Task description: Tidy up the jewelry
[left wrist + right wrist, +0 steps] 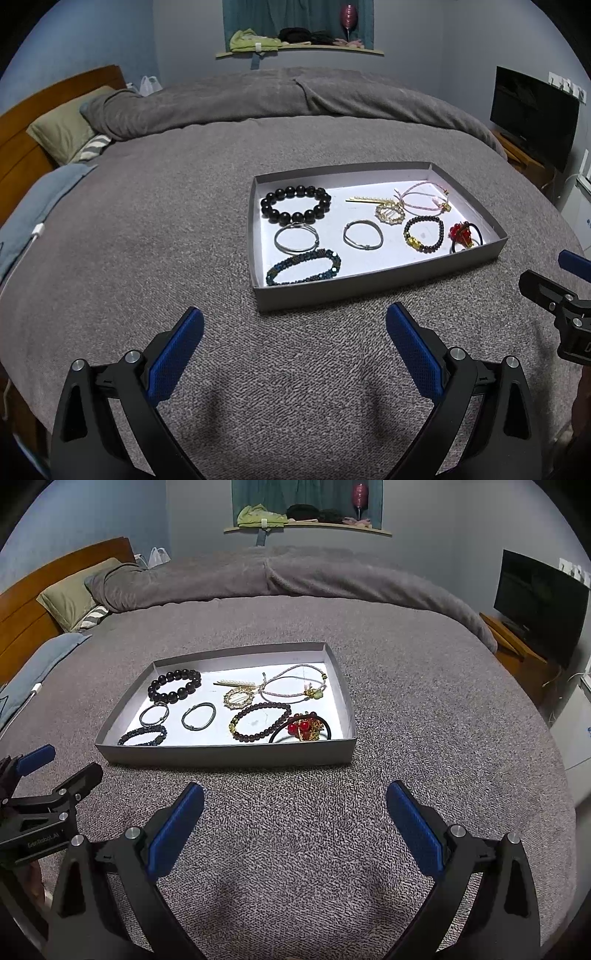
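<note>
Both grippers hover over the grey bedspread (pixel 147 229), short of the tray's near wall. The left gripper (pixel 294 332) has its jaws spread wide and empty; the right gripper (pixel 294 810) likewise. The shallow grey tray (pixel 225 755) holds all the jewelry: a black bead bracelet (pixel 295 204) at its far left corner, a red-beaded hair tie (pixel 304 729) at its near right corner.

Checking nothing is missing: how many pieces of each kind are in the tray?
Beaded bracelets: 3
Metal bangles: 2
Cord bracelet: 1
Hair clips: 2
Hair tie with red beads: 1
Total: 9
</note>
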{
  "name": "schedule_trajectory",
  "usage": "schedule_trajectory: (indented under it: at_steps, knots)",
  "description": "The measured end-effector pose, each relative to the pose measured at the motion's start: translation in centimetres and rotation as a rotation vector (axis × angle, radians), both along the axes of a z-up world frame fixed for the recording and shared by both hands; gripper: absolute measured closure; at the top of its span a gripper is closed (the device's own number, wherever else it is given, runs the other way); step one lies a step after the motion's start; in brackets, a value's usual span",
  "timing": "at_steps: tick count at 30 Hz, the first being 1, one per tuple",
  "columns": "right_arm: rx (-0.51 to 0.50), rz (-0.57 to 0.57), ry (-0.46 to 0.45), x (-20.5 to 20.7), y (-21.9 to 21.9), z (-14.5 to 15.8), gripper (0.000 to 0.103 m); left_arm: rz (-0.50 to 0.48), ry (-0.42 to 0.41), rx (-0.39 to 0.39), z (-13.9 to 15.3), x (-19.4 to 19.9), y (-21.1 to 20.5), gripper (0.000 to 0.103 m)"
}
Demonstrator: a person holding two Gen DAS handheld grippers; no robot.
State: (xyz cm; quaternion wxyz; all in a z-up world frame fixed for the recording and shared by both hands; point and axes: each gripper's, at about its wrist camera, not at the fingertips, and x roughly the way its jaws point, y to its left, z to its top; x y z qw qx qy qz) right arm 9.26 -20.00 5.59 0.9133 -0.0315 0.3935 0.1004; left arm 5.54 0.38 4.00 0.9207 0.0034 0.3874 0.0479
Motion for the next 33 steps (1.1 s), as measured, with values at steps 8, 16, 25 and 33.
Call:
schedule_trajectory:
  at_steps: [8, 16, 25, 33]
  knots:
    - [-0.001, 0.001, 0.002, -0.02, 0.02, -0.01, 0.005, -0.001, -0.002, 0.0, 0.01, -0.02, 0.03, 0.005]
    - [-0.006, 0.004, 0.004, -0.06, 0.13, -0.14, 0.005, 0.0, -0.001, 0.001, -0.02, -0.01, 0.02, 0.005]
    - [-0.01, 0.005, 0.008, -0.02, 0.14, -0.2, 0.005, -0.001, -0.001, 0.002, -0.03, -0.04, 0.03, 0.005]
    - [-0.014, 0.006, 0.007, -0.01, 0.18, -0.21, 0.005, -0.001, -0.012, 0.003, 0.03, -0.17, 0.03, 0.005]
